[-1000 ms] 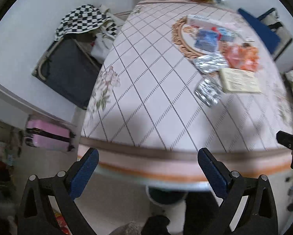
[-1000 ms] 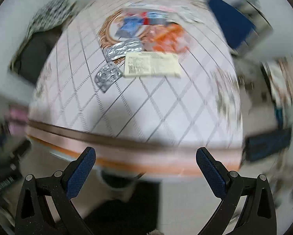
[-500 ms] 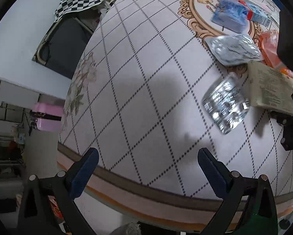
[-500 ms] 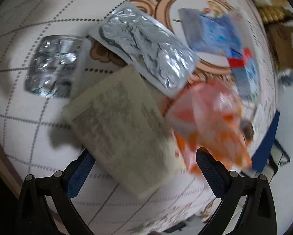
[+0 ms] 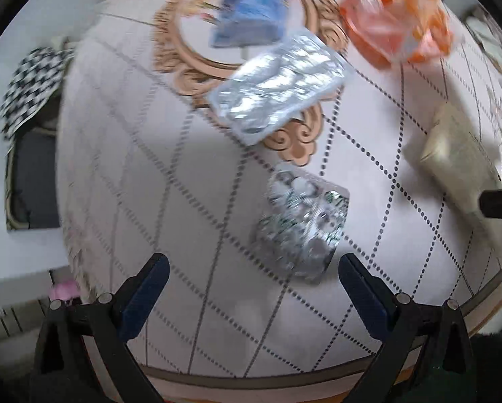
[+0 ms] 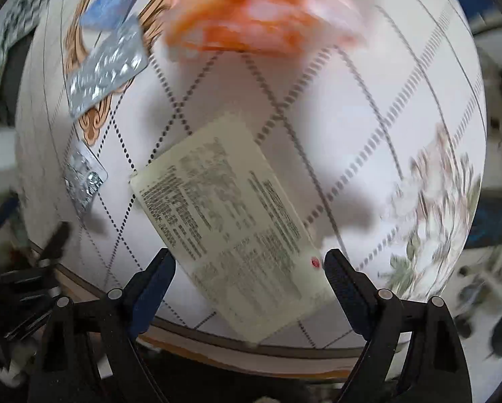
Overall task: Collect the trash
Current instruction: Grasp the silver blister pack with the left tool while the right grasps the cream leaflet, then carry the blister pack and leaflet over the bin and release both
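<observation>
Between right gripper (image 6: 249, 273) spread fingers, printed leaflet (image 6: 231, 221), beside blister pack (image 6: 83, 181)

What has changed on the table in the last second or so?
Both open hand-held grippers came in from beyond the table edge: the left now nears the blister pack, the right frames the printed leaflet. Nothing is grasped. The foil pouch and orange wrapper lie unmoved.

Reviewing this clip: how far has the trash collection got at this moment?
Nothing looks collected yet. Both grippers are open: the right gripper straddles the printed leaflet, the left gripper nears the blister pack. The foil pouch, orange wrapper and blue packet lie untouched.
</observation>
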The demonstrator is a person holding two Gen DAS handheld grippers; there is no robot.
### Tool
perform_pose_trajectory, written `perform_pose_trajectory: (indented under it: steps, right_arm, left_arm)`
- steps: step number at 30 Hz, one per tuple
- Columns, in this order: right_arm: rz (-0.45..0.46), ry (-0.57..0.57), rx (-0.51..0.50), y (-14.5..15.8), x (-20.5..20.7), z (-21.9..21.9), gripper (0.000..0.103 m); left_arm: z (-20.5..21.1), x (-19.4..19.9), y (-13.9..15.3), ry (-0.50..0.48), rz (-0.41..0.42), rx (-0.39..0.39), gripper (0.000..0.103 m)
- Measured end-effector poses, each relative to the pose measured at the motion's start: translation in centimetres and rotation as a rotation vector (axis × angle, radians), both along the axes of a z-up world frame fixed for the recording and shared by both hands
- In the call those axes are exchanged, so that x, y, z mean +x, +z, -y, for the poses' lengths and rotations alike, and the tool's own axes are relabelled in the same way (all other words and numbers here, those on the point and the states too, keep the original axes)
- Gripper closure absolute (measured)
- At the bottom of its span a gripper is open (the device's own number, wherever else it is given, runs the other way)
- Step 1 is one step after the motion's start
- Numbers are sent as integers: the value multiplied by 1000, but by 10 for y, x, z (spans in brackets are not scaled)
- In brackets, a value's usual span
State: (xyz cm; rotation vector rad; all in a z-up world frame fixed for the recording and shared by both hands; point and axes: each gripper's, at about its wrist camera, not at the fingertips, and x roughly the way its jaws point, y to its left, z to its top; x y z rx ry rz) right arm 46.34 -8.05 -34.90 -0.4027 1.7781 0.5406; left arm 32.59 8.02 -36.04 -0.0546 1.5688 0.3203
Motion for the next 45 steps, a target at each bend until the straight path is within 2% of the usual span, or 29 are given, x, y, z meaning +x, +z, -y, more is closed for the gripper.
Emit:
perform_pose_trajectory:
  steps: [3, 5, 6, 7, 10, 13, 15, 16, 17, 20, 21, 23, 27, 29, 30, 31, 35, 39, 45]
  right_arm:
    - [54, 30, 11, 4, 4, 9, 7]
    - [80, 87, 17, 4, 3, 12, 7]
    - [93, 116, 15, 4, 3, 4, 7]
    - [106, 143, 18, 1, -6, 7, 7]
    - [133, 200, 23, -5, -24, -5, 7]
    - [180, 251, 20, -12, -35, -14, 6]
    - [195, 205, 14, -13, -38, -14, 10]
    - [183, 151, 16, -16, -38, -14, 14]
    - [149, 51, 13, -17, -35, -7, 14]
    - [83, -90, 29, -19, -30, 2, 14]
    - [81, -93, 25, -17, -27, 9, 13]
    - [90, -53, 3, -21, -28, 5, 9]
    - [169, 63, -64, -26, -50, -10, 8]
    - [219, 84, -83, -25, -61, -13, 15]
    - [234, 85, -69, -22, -66, -15, 17]
    - [247, 91, -62, -21, -75, -15, 26]
    - [264, 77, -42, -10, -97, -14, 26]
    - [292, 41, 0, 11, -115, 11, 26]
    - [369, -32, 88, 69, -164, 17, 26]
  left_arm:
    - [2, 12, -12, -52, -26, -19, 3]
    - [3, 18, -15, -69, -27, -28, 19]
    - [3, 19, -16, -64, -24, -39, 39]
    - [2, 20, -17, -45, -25, -60, 47]
    - [-6, 15, -17, 24, -13, -114, 49]
    - [-15, -3, -19, 183, -10, -146, 49]
    - [-23, -23, -20, 340, 1, -199, 49]
    - [-30, -28, -20, 400, 9, -218, 49]
    - [-33, -35, -21, 450, 15, -232, 49]
    - [-37, -51, -23, 532, 35, -223, 49]
    - [-37, -53, -24, 542, 39, -220, 49]
    - [-36, -54, -24, 535, 40, -205, 49]
    - [-31, -45, -20, 494, 43, -142, 50]
    - [-30, -44, -15, 489, 54, -124, 50]
    - [-17, -40, -10, 485, 58, -116, 50]
    - [-12, -39, -4, 477, 63, -106, 50]
    - [9, -37, 16, 439, 90, -71, 50]
    - [18, -49, 40, 416, 128, -60, 50]
    - [24, -96, 93, 367, 244, -61, 50]
